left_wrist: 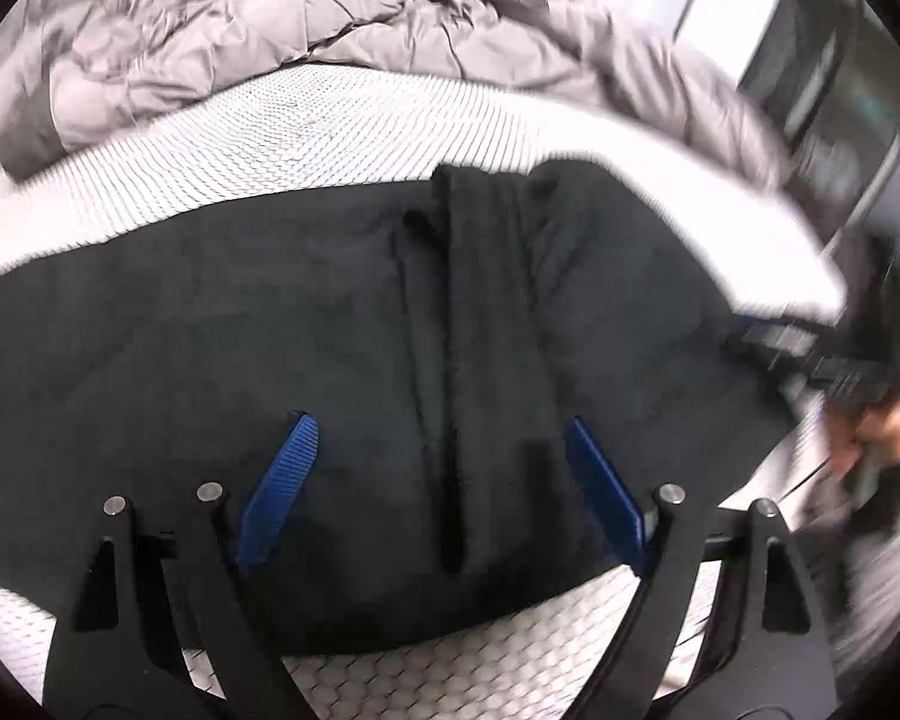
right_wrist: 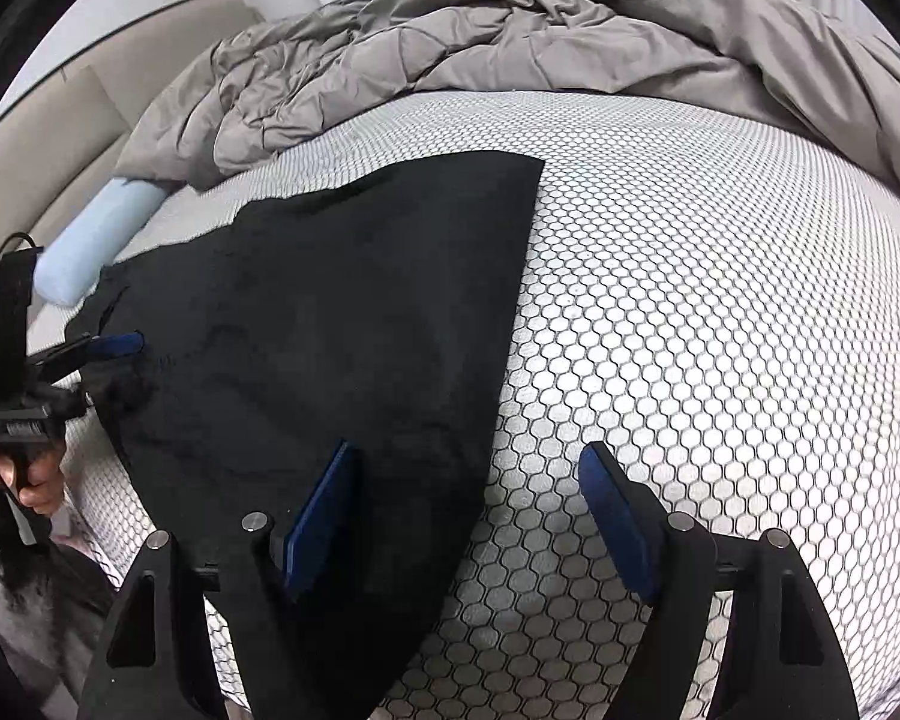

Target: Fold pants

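Note:
Black pants (left_wrist: 330, 312) lie flat on the honeycomb-patterned mattress (left_wrist: 306, 132), with a lengthwise fold ridge down the middle. My left gripper (left_wrist: 439, 420) hovers open just above the cloth, its blue pads (left_wrist: 282, 480) astride that ridge and holding nothing. In the right wrist view the pants (right_wrist: 330, 300) show as a dark slab with a straight right edge. My right gripper (right_wrist: 469, 449) is open over that edge, one finger above the cloth and the other above bare mattress (right_wrist: 690, 300). The left gripper (right_wrist: 114, 354) and the hand holding it appear at the pants' far left edge.
A rumpled grey duvet (right_wrist: 450, 36) is heaped along the far side of the bed. A pale blue roll (right_wrist: 96, 240) lies at the left beside a beige bed frame (right_wrist: 60, 138). Bare mattress stretches to the right of the pants. The right hand's gripper shows blurred at the right (left_wrist: 840, 378).

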Demonstrator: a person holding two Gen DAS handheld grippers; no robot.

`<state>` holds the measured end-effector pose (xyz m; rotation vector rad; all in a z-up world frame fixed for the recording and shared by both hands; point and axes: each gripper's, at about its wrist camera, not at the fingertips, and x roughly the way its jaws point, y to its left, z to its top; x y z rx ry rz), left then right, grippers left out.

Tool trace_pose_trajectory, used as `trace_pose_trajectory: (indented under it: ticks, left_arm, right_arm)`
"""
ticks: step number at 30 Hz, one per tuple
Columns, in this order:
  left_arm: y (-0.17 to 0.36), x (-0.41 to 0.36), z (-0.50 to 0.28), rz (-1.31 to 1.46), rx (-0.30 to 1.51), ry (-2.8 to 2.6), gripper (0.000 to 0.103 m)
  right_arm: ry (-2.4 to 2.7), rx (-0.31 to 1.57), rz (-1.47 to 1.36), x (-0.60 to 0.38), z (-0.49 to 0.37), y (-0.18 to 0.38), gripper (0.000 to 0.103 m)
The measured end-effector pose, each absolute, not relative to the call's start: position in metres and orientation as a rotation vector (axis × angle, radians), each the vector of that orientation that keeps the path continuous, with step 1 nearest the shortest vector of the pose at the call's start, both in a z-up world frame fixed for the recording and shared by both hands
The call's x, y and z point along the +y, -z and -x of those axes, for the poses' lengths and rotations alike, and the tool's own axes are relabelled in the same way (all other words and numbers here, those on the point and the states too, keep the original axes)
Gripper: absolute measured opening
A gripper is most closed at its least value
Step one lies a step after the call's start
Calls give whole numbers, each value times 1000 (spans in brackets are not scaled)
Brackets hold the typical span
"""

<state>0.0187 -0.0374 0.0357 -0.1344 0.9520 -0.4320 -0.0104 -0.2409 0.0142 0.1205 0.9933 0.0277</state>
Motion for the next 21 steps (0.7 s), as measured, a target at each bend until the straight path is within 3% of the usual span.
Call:
trace_pose_trajectory:
  ticks: [4, 11, 15, 21]
  left_arm:
    - [-19, -40, -56, 293, 1062, 530, 69]
    - [6, -42, -95, 497, 1116, 564, 68]
    - [10, -43, -102, 490, 1118, 520, 49]
    - [18, -32, -99, 554, 1151, 589, 43]
  right_arm:
    - [-64, 990, -161, -240, 10, -14, 79]
    - [-66, 997, -233, -229, -26, 1, 80]
    - [-74, 1011, -197, -217, -34, 3, 80]
    - [-75, 1014, -182, -216, -32, 4, 80]
